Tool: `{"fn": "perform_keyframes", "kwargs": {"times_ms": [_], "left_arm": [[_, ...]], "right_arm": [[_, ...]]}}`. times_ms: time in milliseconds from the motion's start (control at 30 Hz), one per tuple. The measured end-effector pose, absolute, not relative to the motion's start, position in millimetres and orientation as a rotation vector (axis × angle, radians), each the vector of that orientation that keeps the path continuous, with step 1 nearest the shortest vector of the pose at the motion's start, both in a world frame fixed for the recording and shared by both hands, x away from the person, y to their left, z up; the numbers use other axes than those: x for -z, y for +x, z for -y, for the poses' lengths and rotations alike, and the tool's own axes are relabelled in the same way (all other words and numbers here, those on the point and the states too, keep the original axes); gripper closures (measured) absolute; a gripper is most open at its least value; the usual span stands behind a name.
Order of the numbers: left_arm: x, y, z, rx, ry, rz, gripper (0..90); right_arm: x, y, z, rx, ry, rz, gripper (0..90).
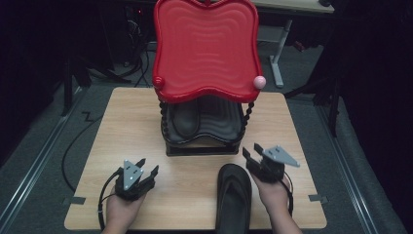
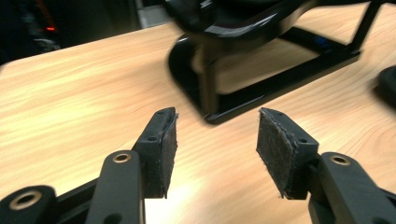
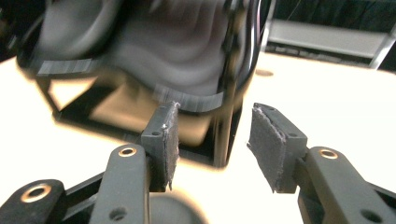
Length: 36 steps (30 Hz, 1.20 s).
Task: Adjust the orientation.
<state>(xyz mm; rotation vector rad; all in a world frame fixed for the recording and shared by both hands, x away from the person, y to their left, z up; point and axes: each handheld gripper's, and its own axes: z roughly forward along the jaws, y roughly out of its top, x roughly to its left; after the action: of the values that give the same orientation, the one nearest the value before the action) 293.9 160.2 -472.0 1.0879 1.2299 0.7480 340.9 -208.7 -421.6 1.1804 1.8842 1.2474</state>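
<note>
While both hands sit at the near edge of the table, here's the rundown, everything placed relative to the shoe rack

landmark: two-tier shoe rack (image 1: 203, 141) standing mid-table, black lower shelf, red wavy top shelf (image 1: 205, 46), twisted black posts

table: light wood tabletop (image 1: 122, 126), rack sits toward its far half

left gripper (image 1: 145, 171): in front of the rack and off toward its left corner, jaws apart, nothing between them, hovering over bare wood

right gripper (image 1: 252, 156): just in front of the rack's right front post, jaws apart too, holding nothing

loose flip-flop (image 1: 234, 195): black, lying flat in front of the rack, just beside the right gripper on its inner side

other flip-flop (image 1: 184, 119): black, resting on the rack's lower shelf, left half

pink ball (image 1: 260, 82): at the red shelf's front right corner
</note>
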Motion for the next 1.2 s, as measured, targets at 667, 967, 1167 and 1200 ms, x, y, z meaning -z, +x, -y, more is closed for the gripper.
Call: {"fn": "perform_keyframes", "kwargs": {"times_ms": [667,967,1167,1200], "left_arm": [[484,293,-171,-0.728,1.079,-1.254,46.7],[485,293,-172,-0.715,1.079,-1.255,46.8],[484,294,-173,-0.716,1.071,-1.259,46.8],[484,294,-173,-0.717,1.071,-1.259,46.8]], "right_arm": [[479,230,216,-1.155,1.276,-2.127,68.0],[478,244,205,-1.139,1.22,-2.14,75.3],[477,265,183,-1.147,1.184,-2.157,72.9],[477,266,181,-1.154,1.189,-2.157,69.3]]}}
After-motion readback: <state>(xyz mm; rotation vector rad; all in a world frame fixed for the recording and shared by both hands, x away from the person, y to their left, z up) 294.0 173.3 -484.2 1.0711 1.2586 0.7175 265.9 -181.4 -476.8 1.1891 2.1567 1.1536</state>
